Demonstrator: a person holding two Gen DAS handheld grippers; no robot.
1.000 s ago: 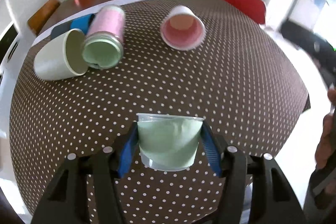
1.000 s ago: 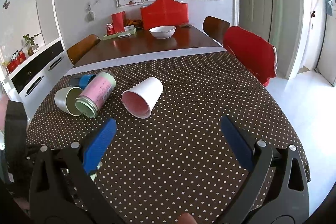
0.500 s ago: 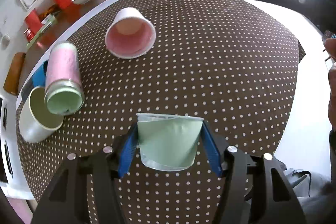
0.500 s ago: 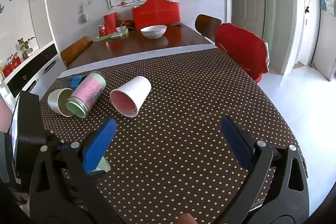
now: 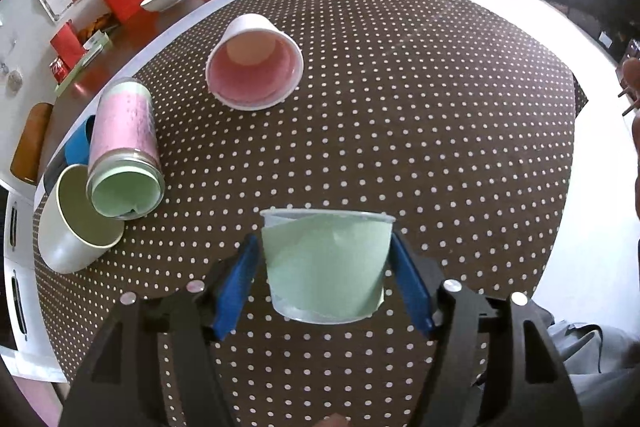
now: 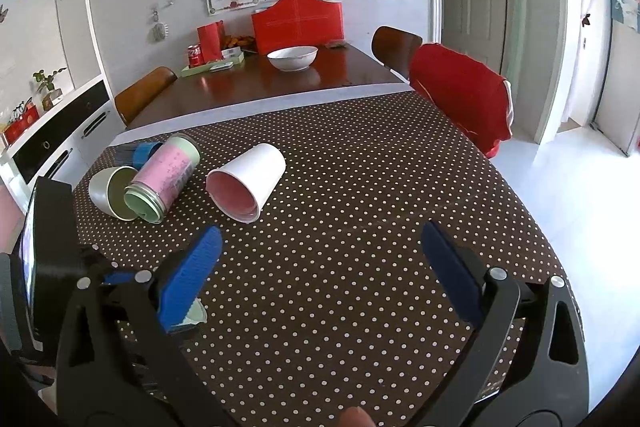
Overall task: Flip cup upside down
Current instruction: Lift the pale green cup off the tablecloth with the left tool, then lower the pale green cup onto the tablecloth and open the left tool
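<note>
My left gripper [image 5: 326, 263] is shut on a clear plastic cup with a green liner [image 5: 326, 267]. Its blue pads press the cup's sides and hold it above the dotted tablecloth [image 5: 400, 107]; the rim points away from the camera. In the right wrist view a green sliver of that cup [image 6: 194, 317] shows behind my right gripper's left finger. My right gripper [image 6: 320, 267] is open and empty above the cloth [image 6: 360, 227].
A white paper cup with a pink inside [image 5: 254, 65] [image 6: 246, 187] lies on its side mid-table. A pink canister [image 5: 124, 151] [image 6: 164, 181], a cream cup [image 5: 76, 223] [image 6: 106, 191] and a blue cup [image 5: 78, 145] lie at the left. A red chair [image 6: 460, 95] stands at the right.
My left gripper, still holding the cup, has turned and swung so the table rotates in its view and the lying cups sit further left. The right gripper has barely moved.
</note>
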